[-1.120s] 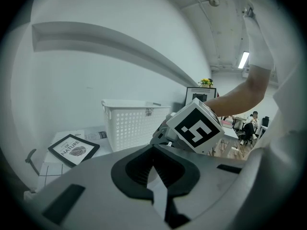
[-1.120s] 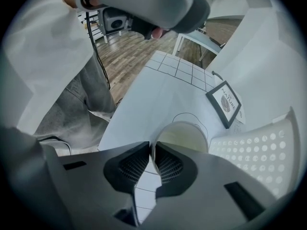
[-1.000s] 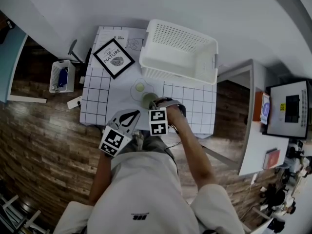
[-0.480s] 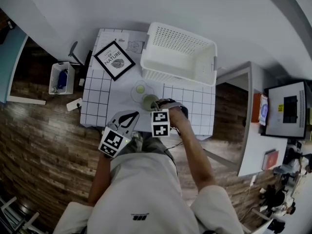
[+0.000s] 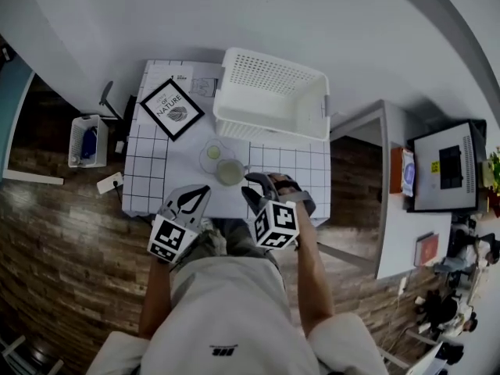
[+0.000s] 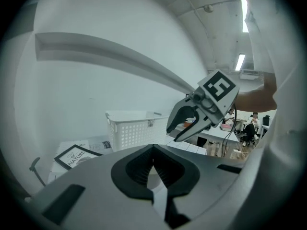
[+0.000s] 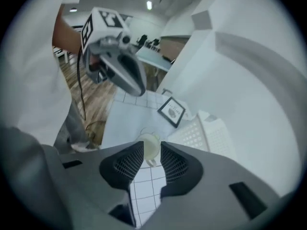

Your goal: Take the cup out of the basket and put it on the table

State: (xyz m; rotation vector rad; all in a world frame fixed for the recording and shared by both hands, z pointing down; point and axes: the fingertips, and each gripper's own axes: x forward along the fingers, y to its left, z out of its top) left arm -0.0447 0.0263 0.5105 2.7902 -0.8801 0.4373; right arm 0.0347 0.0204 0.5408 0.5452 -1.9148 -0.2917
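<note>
surface: white grid-lined table [image 5: 148,186] | back: white perforated plastic basket [image 5: 258,127] | left of basket: tilted black-framed picture [image 5: 171,108] | front: upright pale green cup [image 5: 229,172]

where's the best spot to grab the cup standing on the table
Probably its rim wall, coming down from above on the person's side. The cup stands upright on the table with its mouth open upward, and the basket sits close behind it, leaving the near side free.
</note>
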